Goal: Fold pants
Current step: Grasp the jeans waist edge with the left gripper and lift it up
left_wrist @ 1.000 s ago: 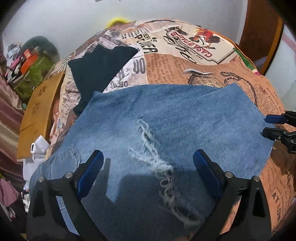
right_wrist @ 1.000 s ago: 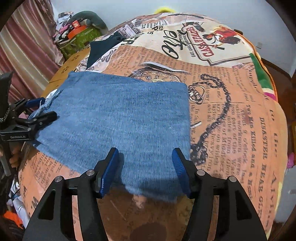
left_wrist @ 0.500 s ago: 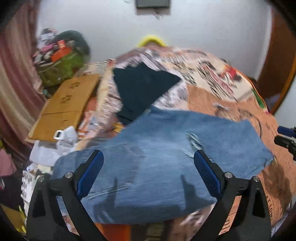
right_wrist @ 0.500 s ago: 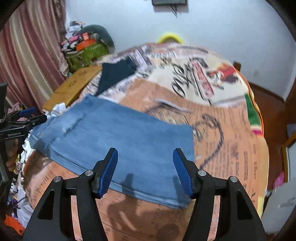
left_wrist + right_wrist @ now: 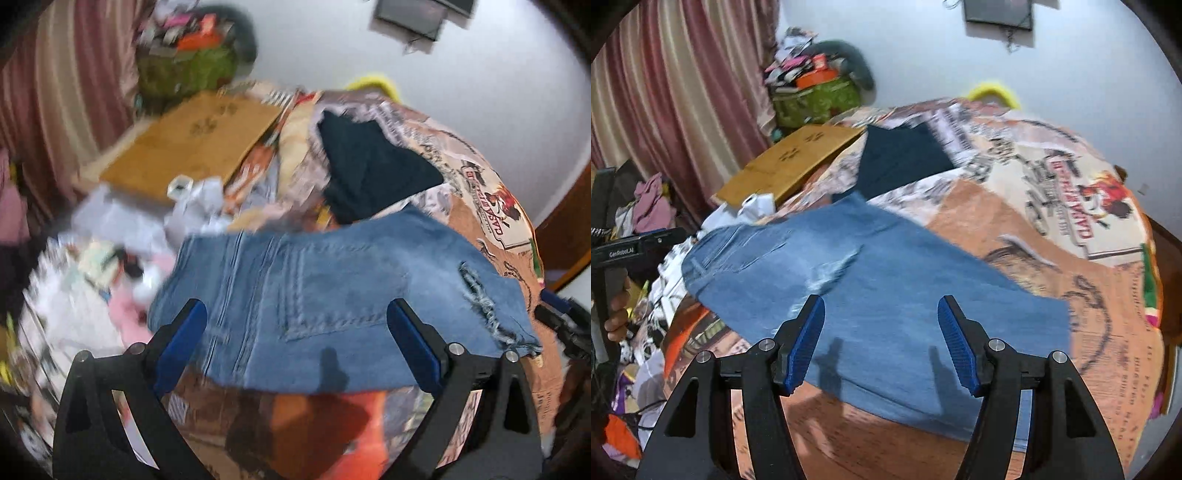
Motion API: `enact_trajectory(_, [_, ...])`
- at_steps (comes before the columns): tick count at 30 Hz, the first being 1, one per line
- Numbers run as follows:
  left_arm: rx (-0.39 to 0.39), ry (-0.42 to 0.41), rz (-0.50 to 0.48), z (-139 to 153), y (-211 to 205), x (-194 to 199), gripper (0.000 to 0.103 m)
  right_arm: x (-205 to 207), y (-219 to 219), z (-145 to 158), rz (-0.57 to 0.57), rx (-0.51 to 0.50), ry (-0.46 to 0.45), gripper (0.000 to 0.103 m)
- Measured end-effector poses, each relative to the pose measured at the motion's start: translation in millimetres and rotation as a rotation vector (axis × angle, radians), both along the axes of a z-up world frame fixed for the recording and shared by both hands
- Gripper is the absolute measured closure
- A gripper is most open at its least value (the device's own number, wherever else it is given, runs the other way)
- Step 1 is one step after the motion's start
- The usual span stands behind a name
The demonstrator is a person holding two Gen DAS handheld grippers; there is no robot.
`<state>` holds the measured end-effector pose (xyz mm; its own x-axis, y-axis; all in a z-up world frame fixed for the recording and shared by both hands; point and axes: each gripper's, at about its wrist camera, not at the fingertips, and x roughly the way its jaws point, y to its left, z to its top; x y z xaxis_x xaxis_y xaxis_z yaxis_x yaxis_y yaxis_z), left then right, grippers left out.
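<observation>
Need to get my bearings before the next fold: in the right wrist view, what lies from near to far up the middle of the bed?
Right gripper with open jaws → folded blue denim pants → folded dark navy garment → yellow curved object at the white wall.

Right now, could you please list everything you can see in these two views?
jeans: one, blue, ripped, folded flat on the bed
bedspread: one, orange and cream newsprint pattern, covering the bed
dark garment: one, navy, beyond the jeans
cardboard: one, brown, at the bed's left edge
green bag: one, by the wall
curtain: one, pink striped, left
left gripper: black, blue pads, open, above the jeans
right gripper: same, open
</observation>
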<state>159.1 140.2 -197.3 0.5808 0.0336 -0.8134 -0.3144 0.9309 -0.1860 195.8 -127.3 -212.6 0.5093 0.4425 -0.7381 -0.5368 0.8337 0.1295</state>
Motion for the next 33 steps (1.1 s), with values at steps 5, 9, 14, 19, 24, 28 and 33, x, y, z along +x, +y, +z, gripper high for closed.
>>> enact_trajectory(5, [-0.177,0.07,0.052,-36,31,-16,0.004,4,29,-24,0.042,-0.022,0.079,0.043])
enact_trajectory(9, [-0.303,0.116,0.06,-61,42,-28,0.005,6,46,-38,0.064,-0.011,0.138,0.04])
enact_trajectory(14, [-0.5,0.151,0.043,-90,43,-36,0.008,6,57,-39,0.072,-0.027,0.13,0.04])
enact_trajectory(19, [-0.63,0.121,0.056,-108,53,-31,0.008,7,57,-42,0.079,-0.014,0.143,0.04])
enact_trajectory(24, [-0.678,0.125,0.066,-124,60,-11,0.008,8,59,-43,0.079,-0.015,0.149,0.04])
enact_trajectory(28, [-0.611,0.144,0.081,-124,59,5,0.015,8,59,-43,0.079,-0.01,0.151,0.04])
enact_trajectory(33, [-0.577,0.129,0.081,-115,62,12,0.07,10,58,-42,0.076,0.002,0.154,0.04])
